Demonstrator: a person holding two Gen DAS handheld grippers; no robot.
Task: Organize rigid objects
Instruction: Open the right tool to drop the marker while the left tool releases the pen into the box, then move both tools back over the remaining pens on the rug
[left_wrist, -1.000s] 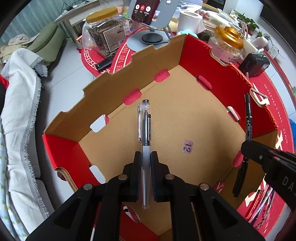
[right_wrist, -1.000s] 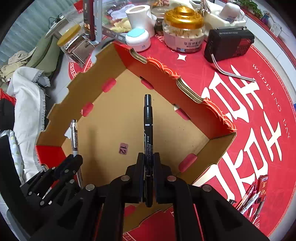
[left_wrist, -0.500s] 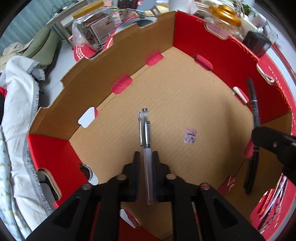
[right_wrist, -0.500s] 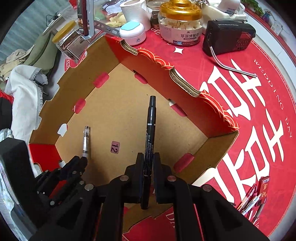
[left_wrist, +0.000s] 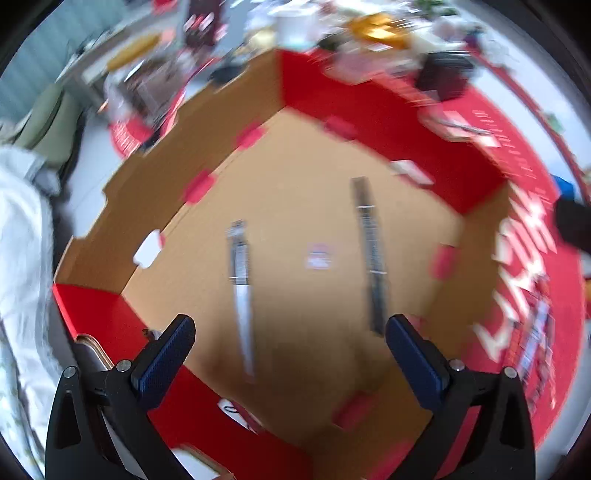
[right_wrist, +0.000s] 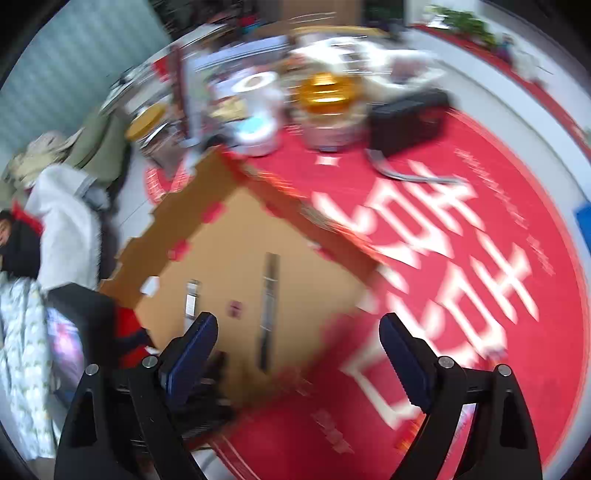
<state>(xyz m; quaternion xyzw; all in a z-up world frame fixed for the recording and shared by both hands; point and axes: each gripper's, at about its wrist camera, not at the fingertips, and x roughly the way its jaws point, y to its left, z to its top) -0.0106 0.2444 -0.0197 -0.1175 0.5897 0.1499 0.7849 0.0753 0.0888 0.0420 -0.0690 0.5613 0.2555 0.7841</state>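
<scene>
A cardboard box with red walls sits on the red tablecloth; it also shows in the right wrist view. A clear silver pen lies on the box floor at left, and a black marker lies to its right. Both show in the right wrist view, the pen and the marker. My left gripper is open and empty above the box's near edge. My right gripper is open and empty above the box's near right corner. Both views are motion-blurred.
A gold-lidded jar, a black radio, a white jar and other clutter stand behind the box. Several pens lie on the red tablecloth at right. White cloth lies at left.
Both grippers have opened and let go: the clear pen and the black marker now lie on the box floor. Both grippers have pulled back and up.
</scene>
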